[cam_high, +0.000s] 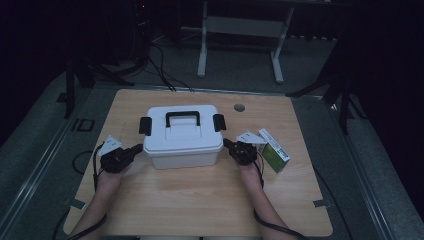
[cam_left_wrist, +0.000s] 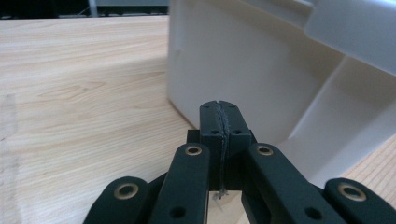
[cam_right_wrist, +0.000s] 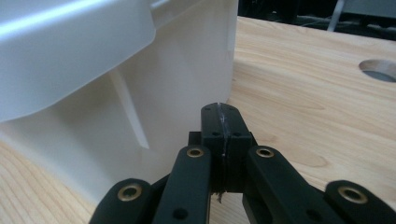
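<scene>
A white plastic box (cam_high: 182, 137) with a black handle and two black side latches stands in the middle of the wooden table (cam_high: 200, 200). My left gripper (cam_high: 138, 148) lies low at the box's left end, its tips close to the wall under the lid rim, jaws pressed together with nothing between them. In the left gripper view the shut pads (cam_left_wrist: 219, 114) point at the white box wall (cam_left_wrist: 243, 60). My right gripper (cam_high: 226, 143) sits at the box's right end, also shut and empty. Its closed tips (cam_right_wrist: 219, 114) stand just beside the box wall (cam_right_wrist: 177, 88).
A green and white carton (cam_high: 274, 151) lies on the table just right of my right gripper. A round cable hole (cam_high: 239, 107) is in the table behind the box. Dark stands and a white frame leg (cam_high: 202, 60) rise beyond the far edge.
</scene>
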